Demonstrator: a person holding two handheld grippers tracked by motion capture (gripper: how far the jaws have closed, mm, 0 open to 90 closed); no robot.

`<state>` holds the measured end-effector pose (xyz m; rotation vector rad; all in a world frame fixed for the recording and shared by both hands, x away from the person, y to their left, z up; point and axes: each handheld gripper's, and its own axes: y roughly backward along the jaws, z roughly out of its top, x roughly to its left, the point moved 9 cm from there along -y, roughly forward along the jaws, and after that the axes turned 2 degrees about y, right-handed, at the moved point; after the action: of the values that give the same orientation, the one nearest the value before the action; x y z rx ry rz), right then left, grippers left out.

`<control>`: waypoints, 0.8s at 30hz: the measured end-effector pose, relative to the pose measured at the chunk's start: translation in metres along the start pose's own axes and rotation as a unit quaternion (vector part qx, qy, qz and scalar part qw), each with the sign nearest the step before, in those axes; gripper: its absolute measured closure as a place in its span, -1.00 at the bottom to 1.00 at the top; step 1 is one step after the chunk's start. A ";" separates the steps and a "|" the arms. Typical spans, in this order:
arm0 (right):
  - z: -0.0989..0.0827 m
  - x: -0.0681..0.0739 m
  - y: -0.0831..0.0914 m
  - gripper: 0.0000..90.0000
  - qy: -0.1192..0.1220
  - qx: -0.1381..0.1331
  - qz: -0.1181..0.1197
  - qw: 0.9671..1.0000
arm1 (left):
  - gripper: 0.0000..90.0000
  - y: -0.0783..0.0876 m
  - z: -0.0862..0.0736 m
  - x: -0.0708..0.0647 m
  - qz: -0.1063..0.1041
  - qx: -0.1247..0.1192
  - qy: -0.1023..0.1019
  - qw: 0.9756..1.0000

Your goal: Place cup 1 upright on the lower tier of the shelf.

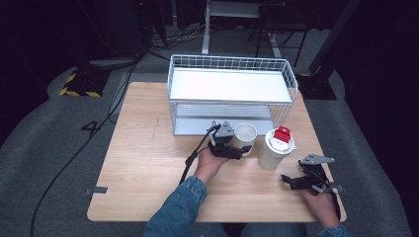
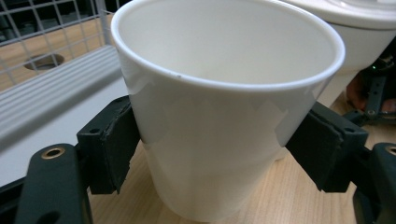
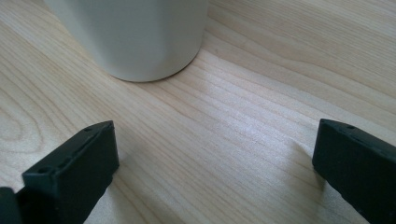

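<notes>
The left hand-held gripper [image 1: 236,149] is clamped on an open white paper cup [image 1: 245,138] standing on the bench [image 1: 148,163] before the white wire shelf rack [image 1: 232,94], both pads [image 2: 119,144] pressing its wall low, probably so it lifts level. Just right stands a lidded white cup [image 1: 273,149] with a red cap. The right hand-held gripper [image 1: 292,181] rests released beside it. No readable writing shows.

Lidded cup [image 3: 135,37]: top cut off by the right gripper view's upper edge. Open cup [image 2: 224,107]: base cut off by the left gripper view's lower edge. Red object [image 1: 282,134] on the lid: too small to identify.
</notes>
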<state>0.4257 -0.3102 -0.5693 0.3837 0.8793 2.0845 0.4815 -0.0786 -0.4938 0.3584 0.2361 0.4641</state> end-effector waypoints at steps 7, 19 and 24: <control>0.000 0.000 0.000 -0.99 0.000 0.000 0.000 1.000 | -0.51 0.012 0.006 0.010 0.014 -0.012 0.015 1.000; 0.000 0.000 0.000 -0.99 0.000 0.000 0.000 1.000 | -0.51 0.030 0.016 0.033 0.061 -0.024 0.024 0.998; 0.000 0.000 0.000 -0.99 0.000 0.000 0.000 1.000 | -0.51 0.033 0.015 0.043 0.085 -0.024 0.032 0.996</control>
<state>0.4257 -0.3102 -0.5693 0.3837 0.8789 2.0845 0.5103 -0.0354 -0.4733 0.3182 0.2568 0.6478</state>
